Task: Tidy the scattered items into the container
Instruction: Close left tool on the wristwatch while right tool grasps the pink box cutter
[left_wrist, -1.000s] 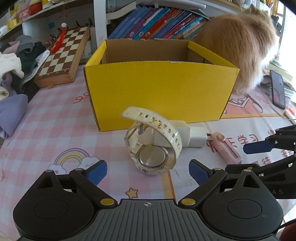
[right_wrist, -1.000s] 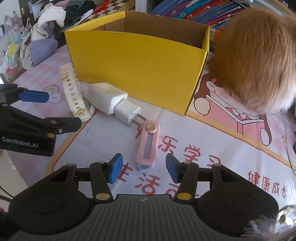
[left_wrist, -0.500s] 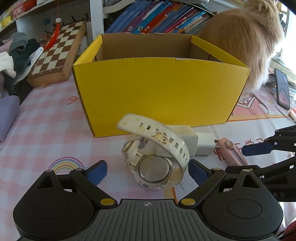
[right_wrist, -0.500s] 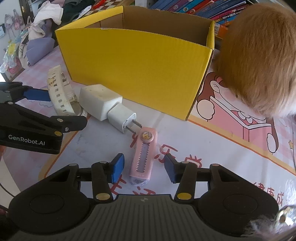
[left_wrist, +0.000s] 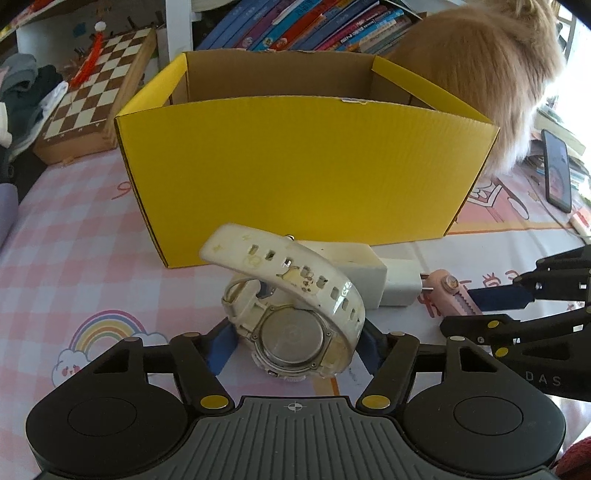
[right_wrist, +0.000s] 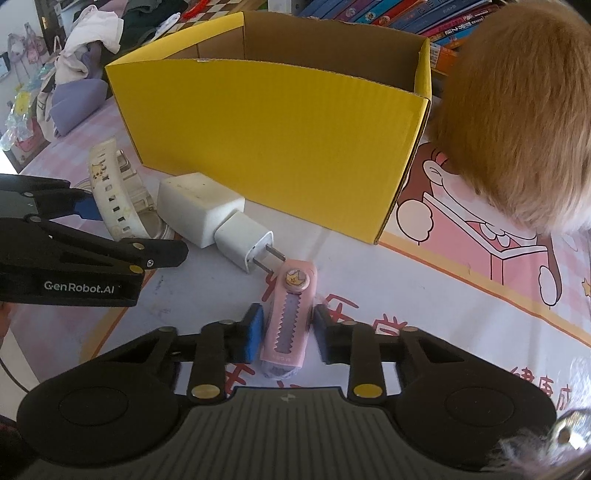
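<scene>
A white wristwatch (left_wrist: 295, 317) lies on the mat before the open yellow cardboard box (left_wrist: 303, 166). My left gripper (left_wrist: 295, 347) has its blue pads pressed on both sides of the watch case. A white charger plug (right_wrist: 214, 218) lies next to the watch. A pink utility knife (right_wrist: 290, 317) lies in front of the plug. My right gripper (right_wrist: 286, 332) straddles the knife, with its pads closed in beside the body and a narrow gap on each side. The watch (right_wrist: 114, 199) and box (right_wrist: 280, 140) also show in the right wrist view.
A fluffy orange cat (right_wrist: 517, 122) sits at the box's right end. A chessboard (left_wrist: 96, 103), clothes (right_wrist: 88, 48) and books (left_wrist: 314, 26) lie behind the box. A phone (left_wrist: 556, 170) lies at the far right.
Both grippers moved forward and narrowed. The left one closed onto the watch; the right one closed in around the pink knife.
</scene>
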